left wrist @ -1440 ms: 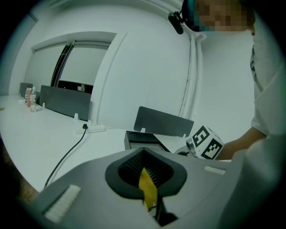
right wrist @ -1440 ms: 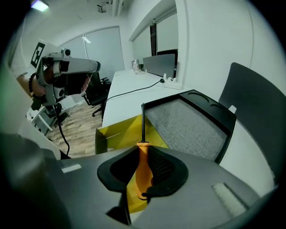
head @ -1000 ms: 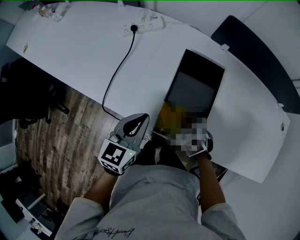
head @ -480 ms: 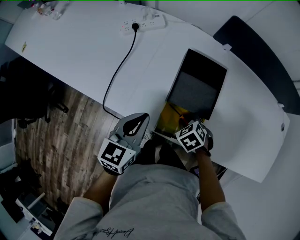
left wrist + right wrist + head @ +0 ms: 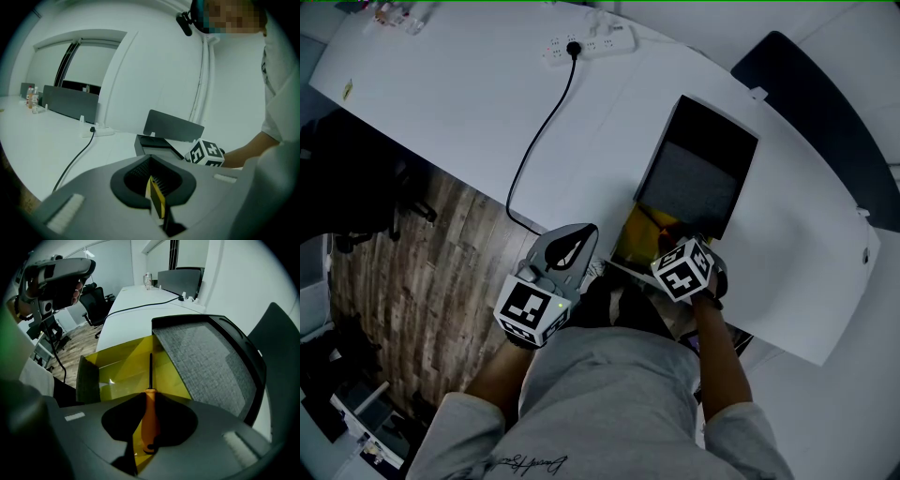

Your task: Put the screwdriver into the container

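Note:
The screwdriver (image 5: 149, 418) has an orange handle and a thin black shaft (image 5: 150, 371). My right gripper (image 5: 150, 397) is shut on the handle and points steeply down, the shaft aimed into the open yellow container (image 5: 126, 366). In the head view, the right gripper's marker cube (image 5: 682, 269) hangs over the near end of that yellow container (image 5: 637, 234); the screwdriver is hidden there. My left gripper (image 5: 570, 249) hovers off the table's near edge, left of the container. Its pads (image 5: 154, 199) are shut together on nothing.
A black tray with grey lining (image 5: 698, 173) adjoins the container's far side. A power strip (image 5: 586, 45) and its black cable (image 5: 539, 131) lie on the white table (image 5: 459, 94). A dark divider panel (image 5: 811, 103) stands at right. Wooden floor (image 5: 441, 272) lies below the table edge.
The right gripper's cube has turned slightly over the container's near end. The left gripper has stayed in place.

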`<action>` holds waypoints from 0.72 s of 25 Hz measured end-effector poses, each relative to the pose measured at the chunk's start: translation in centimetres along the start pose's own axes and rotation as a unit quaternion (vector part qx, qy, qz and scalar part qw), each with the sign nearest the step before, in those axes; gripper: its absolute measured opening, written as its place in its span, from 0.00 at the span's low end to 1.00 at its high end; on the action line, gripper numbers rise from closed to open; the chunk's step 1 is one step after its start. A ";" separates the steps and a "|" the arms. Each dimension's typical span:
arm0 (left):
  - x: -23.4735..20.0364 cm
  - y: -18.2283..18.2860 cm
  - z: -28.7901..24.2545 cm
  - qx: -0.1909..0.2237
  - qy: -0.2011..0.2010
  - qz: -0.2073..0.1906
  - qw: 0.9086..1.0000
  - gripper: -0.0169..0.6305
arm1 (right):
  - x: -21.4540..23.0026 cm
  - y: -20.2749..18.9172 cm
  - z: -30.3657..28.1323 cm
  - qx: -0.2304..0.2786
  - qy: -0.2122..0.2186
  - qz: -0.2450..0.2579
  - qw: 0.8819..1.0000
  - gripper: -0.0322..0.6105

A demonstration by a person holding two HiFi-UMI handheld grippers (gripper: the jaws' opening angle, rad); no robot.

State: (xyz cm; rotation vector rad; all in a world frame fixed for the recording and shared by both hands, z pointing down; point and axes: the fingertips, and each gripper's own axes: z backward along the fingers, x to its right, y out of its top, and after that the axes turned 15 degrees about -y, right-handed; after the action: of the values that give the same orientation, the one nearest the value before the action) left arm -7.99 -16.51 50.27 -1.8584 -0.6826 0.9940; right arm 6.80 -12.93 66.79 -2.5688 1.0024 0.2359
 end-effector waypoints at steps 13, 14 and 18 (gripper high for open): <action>0.1 -0.3 0.3 0.000 0.005 0.003 1.000 0.02 | -0.1 -0.1 -0.1 0.000 0.002 0.001 1.000 0.25; 0.1 -0.3 0.3 0.000 0.005 0.003 1.000 0.02 | -0.1 -0.1 0.0 0.002 0.005 -0.003 1.000 0.26; 0.4 -0.2 0.2 0.001 0.004 0.002 1.000 0.02 | -0.2 0.3 1.1 0.018 0.018 -0.025 0.999 0.26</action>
State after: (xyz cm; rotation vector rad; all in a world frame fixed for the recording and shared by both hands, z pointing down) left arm -8.00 -15.99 50.26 -1.8629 -0.6723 0.9885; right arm 6.42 -12.61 65.78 -2.5692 0.9456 0.1580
